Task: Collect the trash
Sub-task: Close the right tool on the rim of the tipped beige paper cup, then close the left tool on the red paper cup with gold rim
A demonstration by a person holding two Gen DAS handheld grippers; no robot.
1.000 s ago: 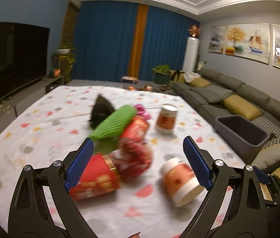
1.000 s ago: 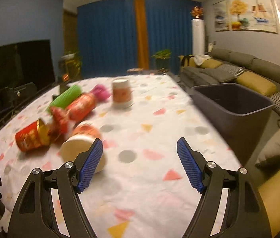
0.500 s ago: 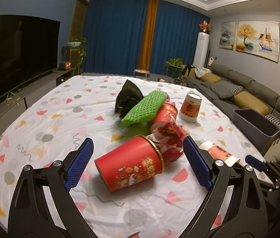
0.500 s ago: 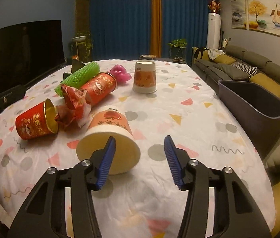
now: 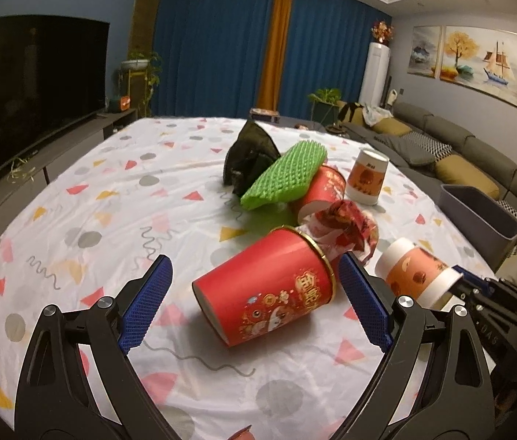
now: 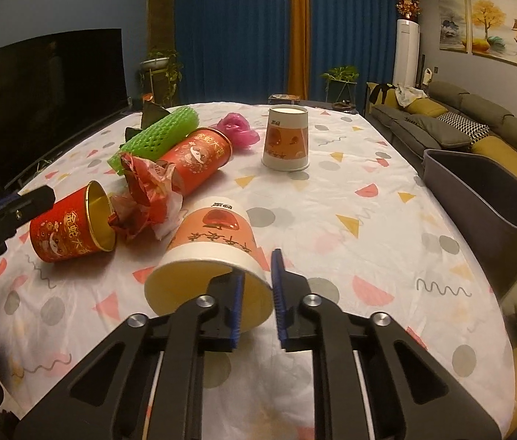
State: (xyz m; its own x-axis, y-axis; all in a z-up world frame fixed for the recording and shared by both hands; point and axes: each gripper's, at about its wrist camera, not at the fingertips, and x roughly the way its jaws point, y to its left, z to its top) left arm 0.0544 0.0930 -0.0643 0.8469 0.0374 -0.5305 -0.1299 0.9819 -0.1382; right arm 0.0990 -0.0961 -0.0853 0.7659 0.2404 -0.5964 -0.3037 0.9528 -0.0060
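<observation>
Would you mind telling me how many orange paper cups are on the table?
2. One lies on its side, its rim between the right claw's fingers; the other stands upside down farther back. None seems hidden.

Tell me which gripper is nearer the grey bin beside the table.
Right. The right gripper, its jaws just closing on the rim of the tipped paper cup, has the grey bin just off to its right. The left gripper straddles the red can, farther off.

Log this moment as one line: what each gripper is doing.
right gripper: jaws just closing, pinching rim of tipped paper cup | left gripper: open around lying red can | bin: beside table
</observation>
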